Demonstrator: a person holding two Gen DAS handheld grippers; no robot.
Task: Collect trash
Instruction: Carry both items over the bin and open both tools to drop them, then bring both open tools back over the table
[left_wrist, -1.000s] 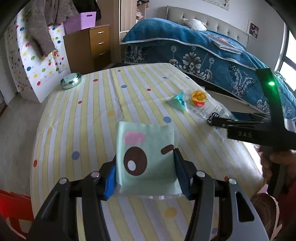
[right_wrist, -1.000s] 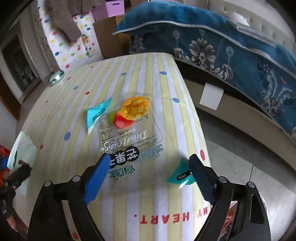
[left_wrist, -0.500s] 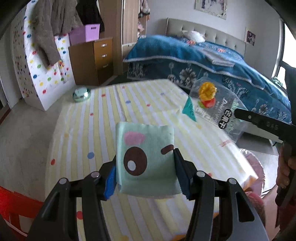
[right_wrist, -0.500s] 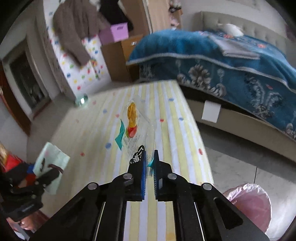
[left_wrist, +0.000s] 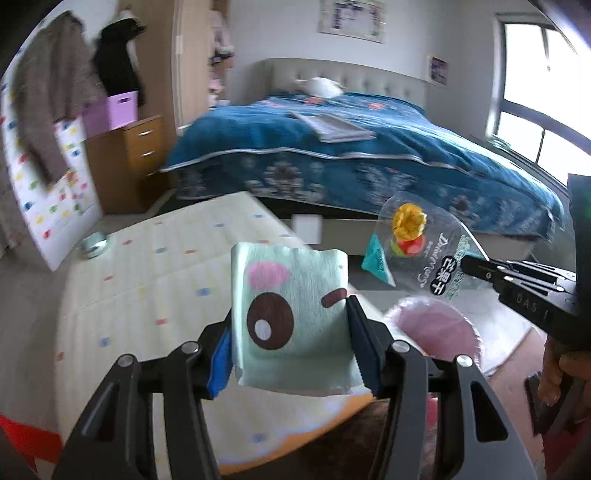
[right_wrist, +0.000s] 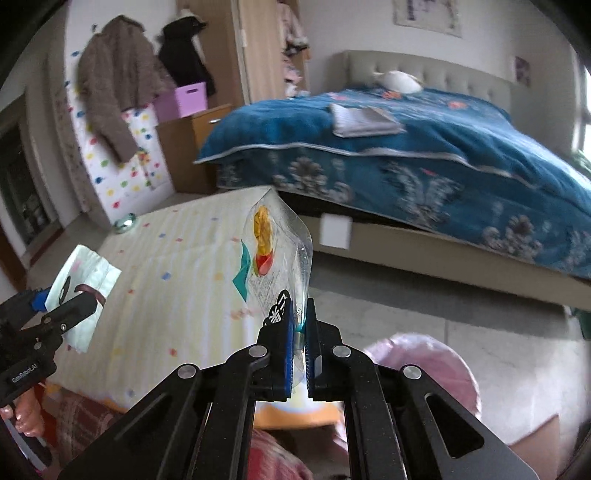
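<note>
Both pieces of trash have left the striped table (left_wrist: 155, 273): my right gripper (right_wrist: 300, 332), clamped on the clear snack bag (right_wrist: 280, 243), and my left gripper (left_wrist: 290, 354), squeezing the green tissue pack (left_wrist: 291, 295), carry them toward the pink-lined bin (right_wrist: 424, 354).

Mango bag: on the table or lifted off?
Lifted off. The mango bag hangs from the shut right claw, above the table edge.
</note>
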